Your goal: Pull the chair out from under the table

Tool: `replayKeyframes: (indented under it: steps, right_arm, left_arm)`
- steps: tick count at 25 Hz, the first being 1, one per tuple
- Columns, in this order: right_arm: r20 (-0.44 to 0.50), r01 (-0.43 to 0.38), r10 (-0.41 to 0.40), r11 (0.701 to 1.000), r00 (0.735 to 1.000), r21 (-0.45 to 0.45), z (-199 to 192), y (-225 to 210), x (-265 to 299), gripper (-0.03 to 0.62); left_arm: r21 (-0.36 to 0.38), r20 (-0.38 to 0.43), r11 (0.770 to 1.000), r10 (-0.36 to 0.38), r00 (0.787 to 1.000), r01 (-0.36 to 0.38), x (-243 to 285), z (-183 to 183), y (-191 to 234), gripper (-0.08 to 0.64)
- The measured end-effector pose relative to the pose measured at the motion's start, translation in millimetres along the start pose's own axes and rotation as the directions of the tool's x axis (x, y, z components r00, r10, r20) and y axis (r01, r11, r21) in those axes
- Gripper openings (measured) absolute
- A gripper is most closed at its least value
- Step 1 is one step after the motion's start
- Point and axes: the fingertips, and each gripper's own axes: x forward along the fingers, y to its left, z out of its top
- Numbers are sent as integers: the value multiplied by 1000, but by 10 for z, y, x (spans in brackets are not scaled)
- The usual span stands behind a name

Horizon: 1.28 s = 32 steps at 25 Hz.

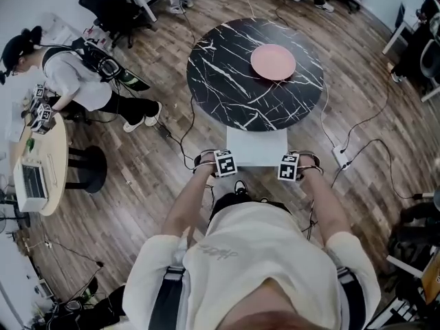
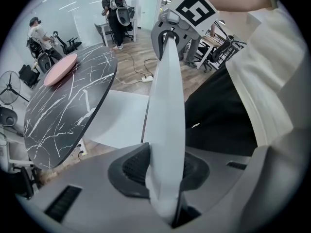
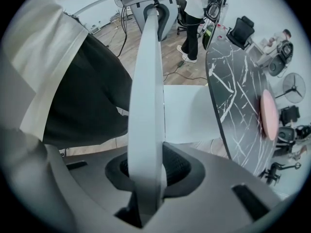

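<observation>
Chair (image 1: 256, 145): seat partly under table (image 1: 227, 81), at its near edge. Backrest rail (image 2: 165, 96) runs parallel to that edge. Left gripper (image 1: 218, 165) and right gripper (image 1: 292, 166) each clamp the rail (one per end, equally near). Pull should go straight away from table.

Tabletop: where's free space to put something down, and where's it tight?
Most of the black table is bare: the whole left half and the near edge by the chair seat. The pink plate takes the far right part. Tight spot: the chair back, with left gripper and right gripper both clamped on it.
</observation>
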Motion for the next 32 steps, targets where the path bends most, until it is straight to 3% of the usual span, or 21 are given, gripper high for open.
replayKeyframes:
  steps: [3,8,19,23,32]
  right_arm:
    - [33,-26,26,1000,999,10,22,138,13,92]
    - [41,5,-5,1000,999,-12,10,157,-32,91]
    - [20,12,-10,996,1000,-91,-27,474,-25,86]
    - [30,-38,41,996,999,-85,31,744,-32,89]
    - [6,-23,24,998,1000,-56,-30,1019,1,89]
  left_arm:
    - [25,-17,1000,9,1000,-8,14,-29,-134,106]
    - [65,-73,997,45,996,-40,7,-26,-214,100]
    - [27,-82,997,76,994,-74,52,-61,-666,92]
    - [32,-89,999,42,995,-39,54,-138,-865,92]
    - [52,-95,998,47,994,-43,106,-148,-1100,92]
